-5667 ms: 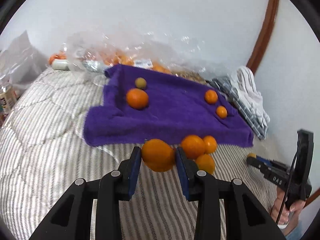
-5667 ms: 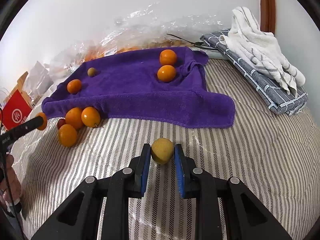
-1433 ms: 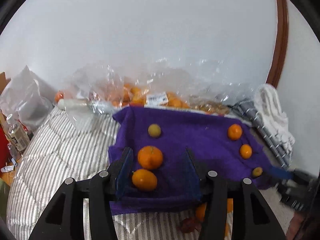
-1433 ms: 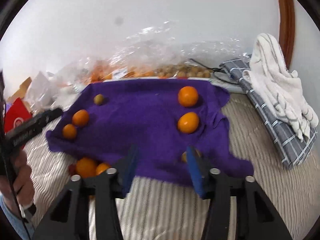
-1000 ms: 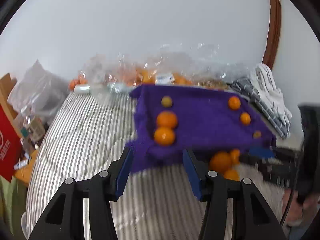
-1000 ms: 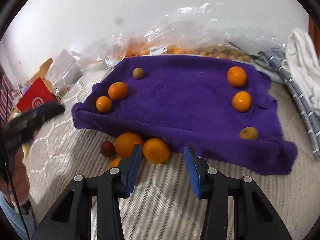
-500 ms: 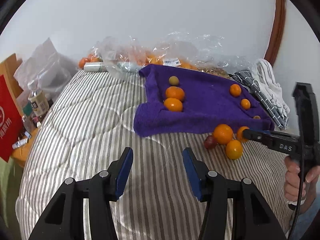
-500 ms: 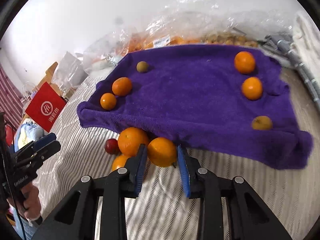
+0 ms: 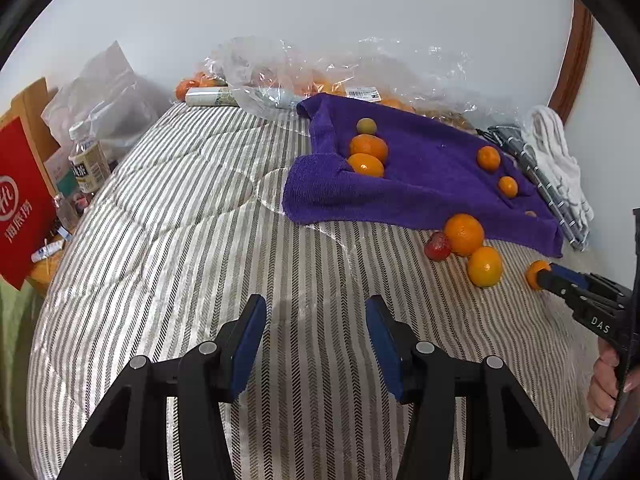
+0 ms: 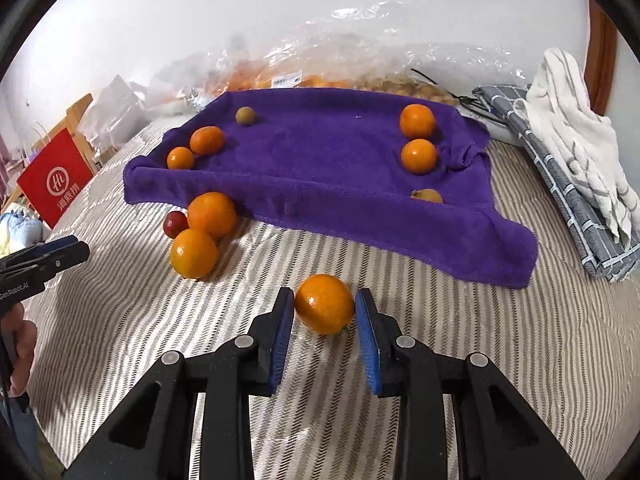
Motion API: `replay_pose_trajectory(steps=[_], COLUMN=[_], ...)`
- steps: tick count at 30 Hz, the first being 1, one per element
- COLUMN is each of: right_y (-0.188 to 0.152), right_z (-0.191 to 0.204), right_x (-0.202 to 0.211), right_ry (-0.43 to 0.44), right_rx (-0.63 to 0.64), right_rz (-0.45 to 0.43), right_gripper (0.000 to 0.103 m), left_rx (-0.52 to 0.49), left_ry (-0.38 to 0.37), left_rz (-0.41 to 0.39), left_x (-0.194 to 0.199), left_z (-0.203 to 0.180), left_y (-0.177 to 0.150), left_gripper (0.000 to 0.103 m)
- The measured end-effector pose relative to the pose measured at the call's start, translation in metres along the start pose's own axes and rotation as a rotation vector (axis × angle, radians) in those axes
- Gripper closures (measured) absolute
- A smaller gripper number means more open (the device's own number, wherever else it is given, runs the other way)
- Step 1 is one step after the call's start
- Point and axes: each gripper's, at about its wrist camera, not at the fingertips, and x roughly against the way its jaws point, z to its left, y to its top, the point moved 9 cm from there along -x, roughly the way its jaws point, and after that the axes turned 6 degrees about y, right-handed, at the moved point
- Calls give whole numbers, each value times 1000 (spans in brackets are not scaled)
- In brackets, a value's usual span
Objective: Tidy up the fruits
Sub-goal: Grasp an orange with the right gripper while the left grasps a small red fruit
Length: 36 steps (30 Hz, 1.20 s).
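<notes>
An orange [image 10: 324, 303] sits clamped between the right gripper [image 10: 323, 322] pads, above the striped bedspread [image 10: 500, 360] just before the purple towel [image 10: 320, 168]; the left gripper [image 9: 316, 338] hangs parted, holding nothing

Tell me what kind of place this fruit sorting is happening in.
Probably a bedroom at home: the fruit lies on a striped quilted bedspread, folded towels sit alongside, and a wooden door frame stands behind.
</notes>
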Motion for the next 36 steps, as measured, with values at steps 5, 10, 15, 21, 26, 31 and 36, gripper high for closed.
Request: replay_pose_trajectory(steps=[5,10,15,21,26,31,36], right_y=[-3,-6,-5,-2,4,1,-7], right_z=[-3,-6,-6,-12,-23,-38,-46], right_x=[-6,-12,-12,-2,14,18,20], right_ry=[45,43,37,-15,-43,-96,-100], right_rx=[-42,-59,-53,-38,-54,-58,-75], right_rz=[3,-7,-7,-28,-39,-50,-47], right_gripper=[62,61,72,72,72,72,72], left_rx=[-17,-22,-42,-11,-90,-181,-184], left_ry=[14,7,9,-41,-72,-79,-76], left_rz=[13,39,30,76,5,30,54], left_x=[-5,-16,-21,-21,-15,-30,-46], left_z=[-10,-19,-17,-19,-56,-92,-100], left_y=[2,-5,-7,-3,22,26,25], left_gripper=[53,54,54,58,58,58,59])
